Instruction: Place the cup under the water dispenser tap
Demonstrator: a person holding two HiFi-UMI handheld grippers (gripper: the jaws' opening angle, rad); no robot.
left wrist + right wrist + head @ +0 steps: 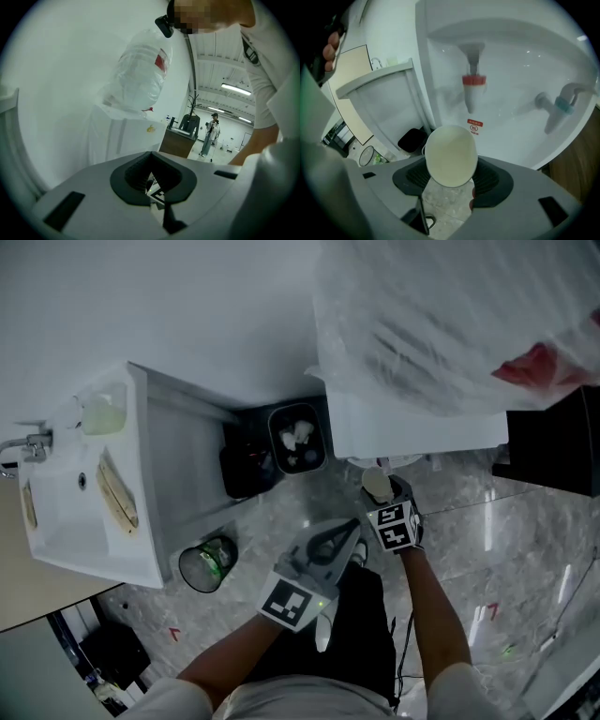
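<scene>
A cream paper cup (376, 482) sits between the jaws of my right gripper (382, 493), which is shut on it. In the right gripper view the cup (451, 154) is held in front of the white water dispenser's recess, below the red tap (472, 89). The blue tap (560, 105) is off to the right. The dispenser (422, 423) carries a plastic-wrapped bottle (450, 315). My left gripper (352, 529) hangs beside the right one with its tips together and nothing in it. It faces the dispenser's side (122, 136).
A white sink unit (75, 493) stands at the left. Two black bins (298, 439) sit between it and the dispenser. A wire basket (207, 563) lies on the marble floor. A dark wooden cabinet (553, 446) is right of the dispenser. A person (211, 133) stands far off.
</scene>
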